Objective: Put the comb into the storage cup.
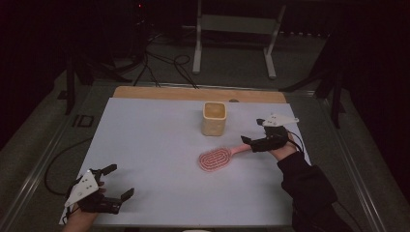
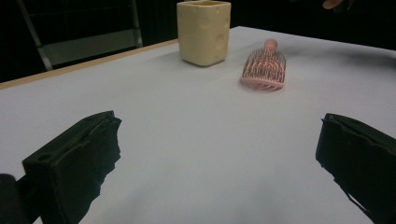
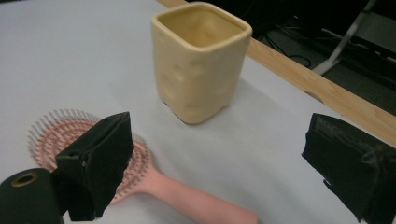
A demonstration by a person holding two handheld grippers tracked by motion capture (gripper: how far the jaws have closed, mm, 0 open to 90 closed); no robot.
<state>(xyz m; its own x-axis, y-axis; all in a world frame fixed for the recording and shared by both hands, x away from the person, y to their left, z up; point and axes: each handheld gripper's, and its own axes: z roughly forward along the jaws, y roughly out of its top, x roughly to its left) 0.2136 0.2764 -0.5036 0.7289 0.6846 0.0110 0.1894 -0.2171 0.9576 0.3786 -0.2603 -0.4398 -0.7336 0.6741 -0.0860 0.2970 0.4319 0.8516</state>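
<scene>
Reaching: right claw (image 1: 255,131) hovers at the right side of the table (image 1: 145,145), released, its jaws spread wide with nothing between them; the pink hairbrush's handle lies just beneath and beside it.
Hairbrush: pink hairbrush (image 1: 216,158) lies flat on the table, right of centre, bristles up, oval head toward the near left, handle pointing far right toward the right claw. In the right gripper view the handle (image 3: 196,203) runs under the near jaw, so the brush appears untouched and not yet gripped.
Why so placed: the handle faces the right hand, which probably makes it the natural part to pinch; the wide jaws suggest an approach and no hold yet.
Cup: pale yellow square cup (image 1: 214,118) stands upright just beyond the brush, near it but apart, mouth open and empty as far as can be seen. Dimples mark its walls. It looks a likely place to stand the brush in.
Left claw: left claw (image 1: 118,182) rests at the near left corner of the table, released, jaws wide apart, well away from brush and cup, seemingly waiting.
Table cover: white sheet over the table, a wooden edge (image 1: 193,93) showing at the far side.
Writing: no brand, label or readable text on the brush, the cup or either claw.
</scene>
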